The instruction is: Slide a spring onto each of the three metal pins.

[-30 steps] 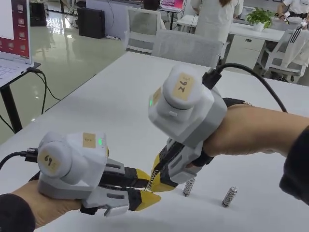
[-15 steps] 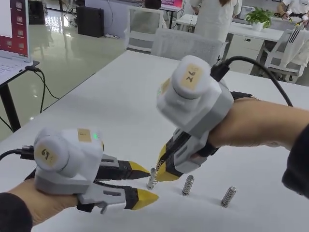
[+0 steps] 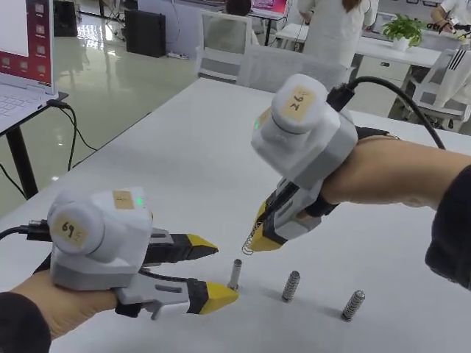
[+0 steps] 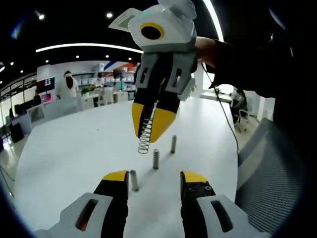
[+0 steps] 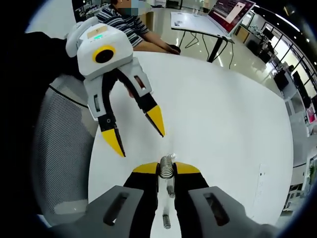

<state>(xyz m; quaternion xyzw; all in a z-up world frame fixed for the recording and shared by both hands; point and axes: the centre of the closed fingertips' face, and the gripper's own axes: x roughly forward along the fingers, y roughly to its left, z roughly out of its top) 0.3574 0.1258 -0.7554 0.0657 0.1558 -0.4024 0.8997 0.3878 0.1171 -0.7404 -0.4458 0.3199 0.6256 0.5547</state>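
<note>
A laptop point(image 3: 18, 44) sits on a side desk at the far left. On the white table point(image 3: 176, 147), the left gripper point(image 3: 221, 272) is held low and nearly level. Its yellow-tipped jaws are spread wide, with nothing between them. Just beside its lower tip stands the bare pin point(image 3: 235, 273), upright on the tabletop.

Above that pin and a little to its right, the right gripper point(image 3: 263, 239) points steeply downward. Its jaws are pinched onto a loose spring point(image 3: 250, 239), which hangs from the tips, clear of the pin's top. In the right gripper view the spring is clamped between the two nearly closed tips.

Further right stand the second pin point(image 3: 291, 285) and the third pin point(image 3: 353, 304), each with a spring coiled around it. The three pins form a short row, set apart from one another.

In the left gripper view the bare pin stands just inside one of that gripper's open jaws. The hanging spring is above and beyond it.
</note>
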